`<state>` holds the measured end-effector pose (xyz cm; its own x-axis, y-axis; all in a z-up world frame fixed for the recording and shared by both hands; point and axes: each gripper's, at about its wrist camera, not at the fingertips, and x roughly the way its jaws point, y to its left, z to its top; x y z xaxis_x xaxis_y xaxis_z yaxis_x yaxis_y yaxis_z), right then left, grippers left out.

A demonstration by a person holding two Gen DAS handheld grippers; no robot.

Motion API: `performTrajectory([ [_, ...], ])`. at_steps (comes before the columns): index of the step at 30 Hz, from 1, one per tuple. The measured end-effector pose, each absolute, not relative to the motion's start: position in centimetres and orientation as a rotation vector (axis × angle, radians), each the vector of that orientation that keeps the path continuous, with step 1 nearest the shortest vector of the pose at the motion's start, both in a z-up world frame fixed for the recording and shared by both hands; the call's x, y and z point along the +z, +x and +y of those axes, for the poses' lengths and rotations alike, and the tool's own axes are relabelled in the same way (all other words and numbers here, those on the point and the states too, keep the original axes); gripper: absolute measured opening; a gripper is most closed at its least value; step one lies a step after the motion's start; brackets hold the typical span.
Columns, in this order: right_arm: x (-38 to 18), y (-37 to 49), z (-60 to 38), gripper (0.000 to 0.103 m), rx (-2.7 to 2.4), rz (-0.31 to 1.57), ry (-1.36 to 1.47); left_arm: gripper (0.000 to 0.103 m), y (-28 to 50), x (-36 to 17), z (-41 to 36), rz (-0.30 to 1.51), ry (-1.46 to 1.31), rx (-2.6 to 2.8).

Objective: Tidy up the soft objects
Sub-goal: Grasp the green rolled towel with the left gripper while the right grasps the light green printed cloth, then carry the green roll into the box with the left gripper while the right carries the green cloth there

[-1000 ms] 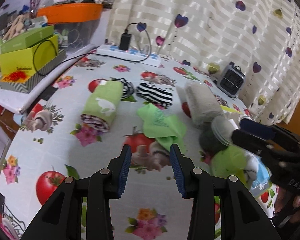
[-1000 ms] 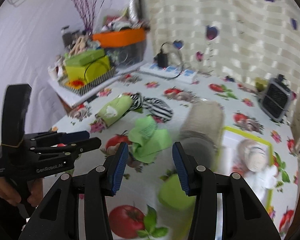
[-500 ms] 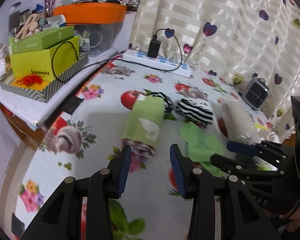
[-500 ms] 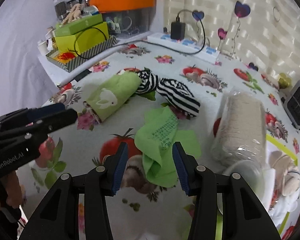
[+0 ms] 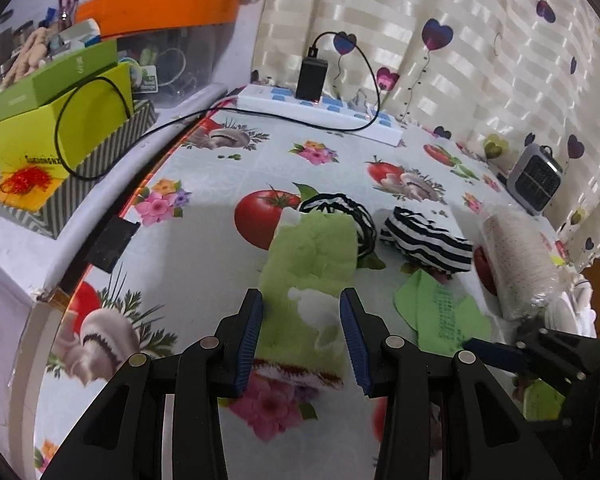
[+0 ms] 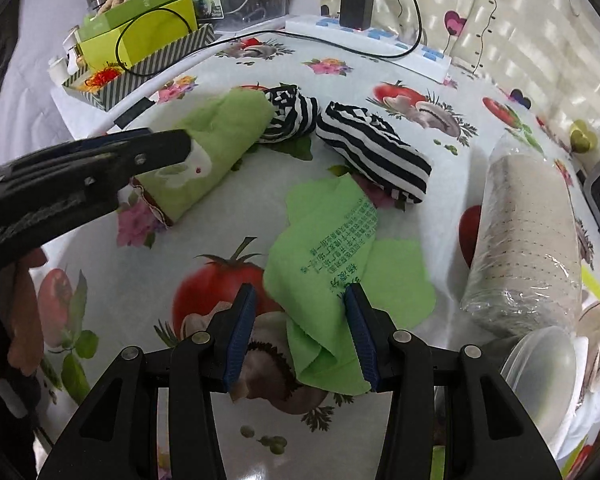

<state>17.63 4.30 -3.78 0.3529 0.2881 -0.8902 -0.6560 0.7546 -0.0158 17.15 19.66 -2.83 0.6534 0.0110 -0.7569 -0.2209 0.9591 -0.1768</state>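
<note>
Left wrist view: left gripper (image 5: 301, 330) is seen at bottom centre, jaws apart, nothing clamped. A rolled green towel (image 5: 310, 276) with a white rabbit print is framed between the blue pads (image 5: 249, 340); contact cannot be told. Just above it, centre frame, a striped black-and-white roll (image 5: 342, 210) is touching the towel's far end, and a second striped bundle (image 5: 428, 240) is lying right of it. A flat green cloth (image 5: 440, 316) with printed text is placed lower right, beside a wrapped beige roll (image 5: 516, 256) at the right edge. The right gripper (image 5: 540, 360) is seen at lower right over the cloth. A white power strip (image 5: 320, 110) with a black charger is placed at top centre, green boxes (image 5: 56, 120) at upper left. All of it is set on a tablecloth (image 5: 204, 240) printed with tomatoes.

Right wrist view: right gripper (image 6: 300, 330) is seen at bottom centre, jaws apart, with the near edge of the green cloth (image 6: 340, 264) lying between the pads, not pinched. The green towel (image 6: 212, 148) is placed upper left, with the left gripper (image 6: 100, 168) overlapping it from the left edge. The striped bundle (image 6: 376, 152) is seen at upper centre, the beige roll (image 6: 528, 240) at right.
</note>
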Motion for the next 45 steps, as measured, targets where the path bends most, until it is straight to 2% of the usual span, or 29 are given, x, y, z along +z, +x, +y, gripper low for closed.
performTrajectory([
  [2,-3.8,17.4,4.5,0.045,0.629,1.035,-0.417,0.041,17.7,-3.3,19.8,0.862,-0.269,0.134],
  [3,-3.8,17.3,4.6,0.034,0.630,1.031,-0.425,0.042,17.9,-3.6,19.9,0.871,-0.271,0.134],
  [6,-3.7,17.3,4.4,0.015,0.629,1.016,-0.422,0.045,18.4,-4.3,19.5,0.891,-0.265,0.114],
  [9,-3.5,17.3,4.2,0.008,0.641,1.013,-0.400,0.047,18.7,-4.8,18.9,0.898,-0.246,0.097],
  [13,-3.3,16.8,3.8,0.007,0.661,1.007,-0.372,0.046,18.6,-4.9,18.3,0.903,-0.201,0.106],
  [15,-2.9,16.4,3.5,0.006,0.676,0.998,-0.354,0.039,18.4,-4.8,18.4,0.906,-0.225,0.095],
  [20,-1.8,15.4,2.5,0.006,0.705,0.968,-0.315,0.035,16.8,-4.4,18.1,0.890,-0.261,0.093],
  [32,1.5,12.2,-1.5,0.006,0.788,0.862,-0.184,0.034,10.8,-1.7,15.6,0.800,-0.298,0.065],
  [45,4.9,7.9,-6.8,0.006,0.807,0.735,-0.109,0.034,6.8,2.7,9.5,0.723,-0.240,-0.042],
])
